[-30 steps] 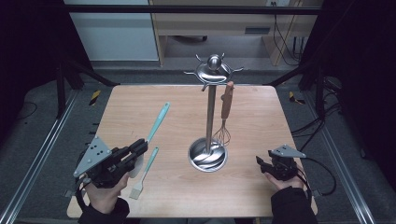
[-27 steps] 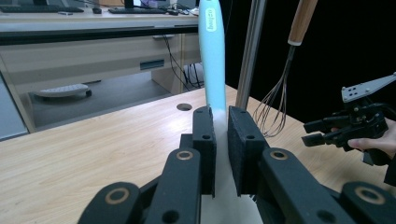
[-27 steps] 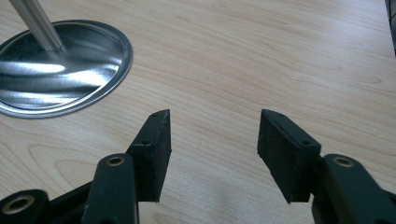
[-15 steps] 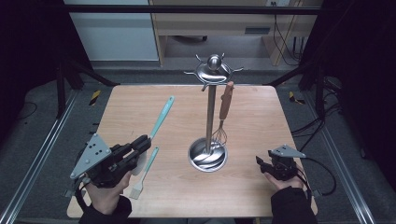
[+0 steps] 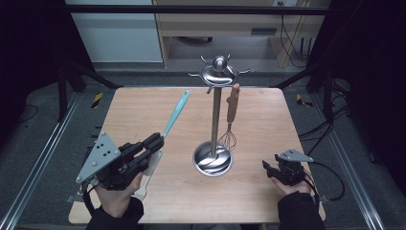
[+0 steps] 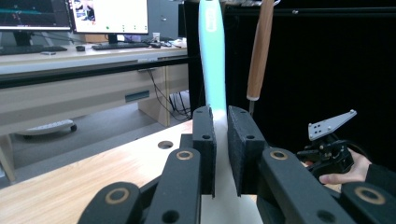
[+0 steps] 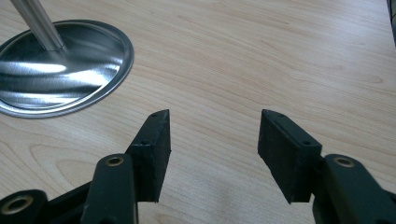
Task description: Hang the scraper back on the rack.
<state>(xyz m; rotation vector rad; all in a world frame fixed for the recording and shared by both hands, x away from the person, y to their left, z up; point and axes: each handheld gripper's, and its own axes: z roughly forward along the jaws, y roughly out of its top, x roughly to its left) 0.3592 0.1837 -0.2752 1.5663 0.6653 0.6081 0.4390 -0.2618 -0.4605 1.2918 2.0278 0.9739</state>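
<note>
Left tongs [image 5: 154, 142] clamped on teal spatula [image 5: 174, 113] — left gripper view confirms; right tongs [image 7: 212, 140] wide, empty, above desk [image 5: 258, 120].

Background, as seen from my seat: pale wooden table [image 5: 268, 191] with a round hole [image 6: 165, 144] near its edge; metal floor rail [image 5: 43, 158] along my left side and another [image 5: 349, 167] along my right; yellow-and-black markers [image 5: 97, 99] [image 5: 300, 99] on the grey floor off the two far corners. Beyond my table: long light-wood desk [image 6: 70, 100] bearing lit monitors [image 6: 109, 16] and a dark keyboard [image 6: 121, 45], cables [image 6: 161, 91] hanging beneath it. White panel [image 5: 119, 40] at far left.
</note>
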